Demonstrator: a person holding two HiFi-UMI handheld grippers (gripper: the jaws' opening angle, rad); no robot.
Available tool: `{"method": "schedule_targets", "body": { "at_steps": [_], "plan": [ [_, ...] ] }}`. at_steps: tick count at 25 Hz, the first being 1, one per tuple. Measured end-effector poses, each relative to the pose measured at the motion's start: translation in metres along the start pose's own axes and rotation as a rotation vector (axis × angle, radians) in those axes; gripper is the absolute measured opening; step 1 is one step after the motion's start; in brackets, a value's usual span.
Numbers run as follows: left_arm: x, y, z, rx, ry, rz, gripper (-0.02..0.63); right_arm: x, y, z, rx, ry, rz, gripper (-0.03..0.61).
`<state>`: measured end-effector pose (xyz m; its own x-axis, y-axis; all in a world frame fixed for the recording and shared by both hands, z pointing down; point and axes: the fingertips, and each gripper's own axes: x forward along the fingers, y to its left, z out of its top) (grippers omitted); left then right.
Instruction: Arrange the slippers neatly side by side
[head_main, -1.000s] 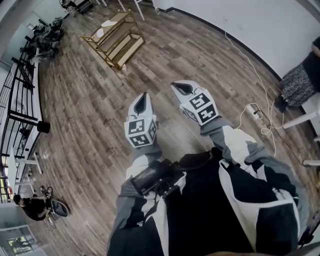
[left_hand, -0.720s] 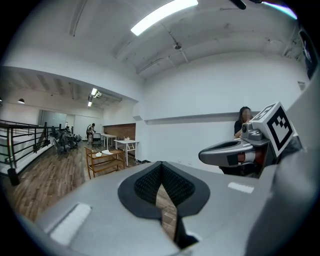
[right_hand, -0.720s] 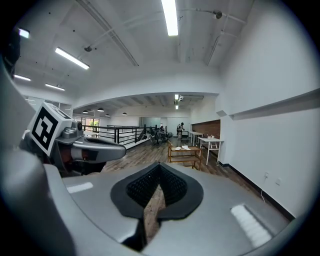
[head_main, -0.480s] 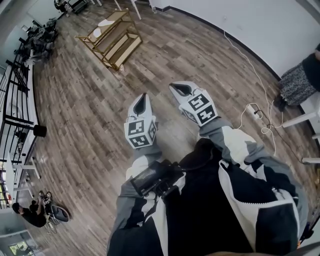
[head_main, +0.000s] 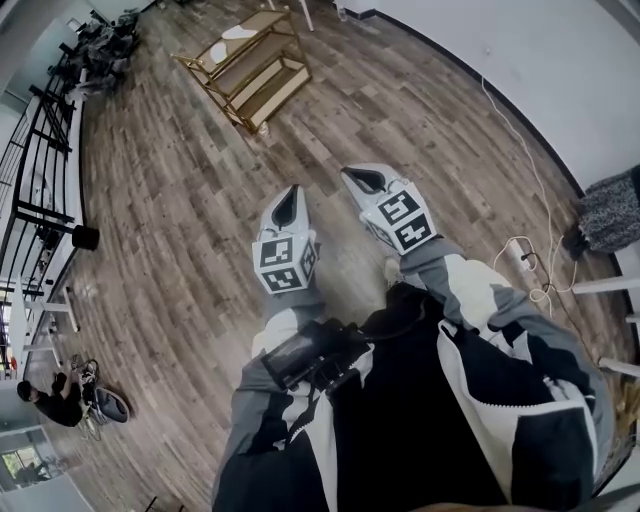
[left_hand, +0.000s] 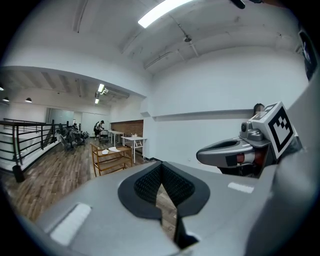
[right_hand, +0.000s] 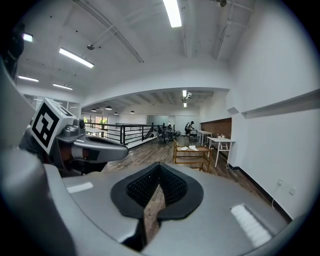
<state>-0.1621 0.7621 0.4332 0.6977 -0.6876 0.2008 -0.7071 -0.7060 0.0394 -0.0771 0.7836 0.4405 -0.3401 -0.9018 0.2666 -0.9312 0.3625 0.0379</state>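
Head view shows left tongs (head_main: 290, 193) and right tongs (head_main: 351, 175) both closed and empty over the wood floor (head_main: 170, 200), with pale shapes, seemingly the slippers (head_main: 237, 32), atop the wooden rack (head_main: 262, 72) well ahead.

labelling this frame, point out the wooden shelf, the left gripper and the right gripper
wooden shelf (head_main: 255, 72), head view, middle tier
left gripper (head_main: 291, 192), head view, between its fingertips
right gripper (head_main: 352, 175), head view, between its fingertips

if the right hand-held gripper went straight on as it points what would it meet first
Nothing near: ahead of the right hand-held gripper lies only wood floor. Farther on, probably the wooden rack, slightly right of its line; depth is unclear.
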Motion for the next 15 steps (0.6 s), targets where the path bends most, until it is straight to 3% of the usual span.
{"method": "schedule_targets", "body": {
  "at_steps": [15],
  "plan": [
    [0.162, 0.044, 0.058, -0.008, 0.0, 0.132, 0.009, 0.106, -0.146, 0.044, -0.014, -0.009, 0.116, 0.005]
  ]
}}
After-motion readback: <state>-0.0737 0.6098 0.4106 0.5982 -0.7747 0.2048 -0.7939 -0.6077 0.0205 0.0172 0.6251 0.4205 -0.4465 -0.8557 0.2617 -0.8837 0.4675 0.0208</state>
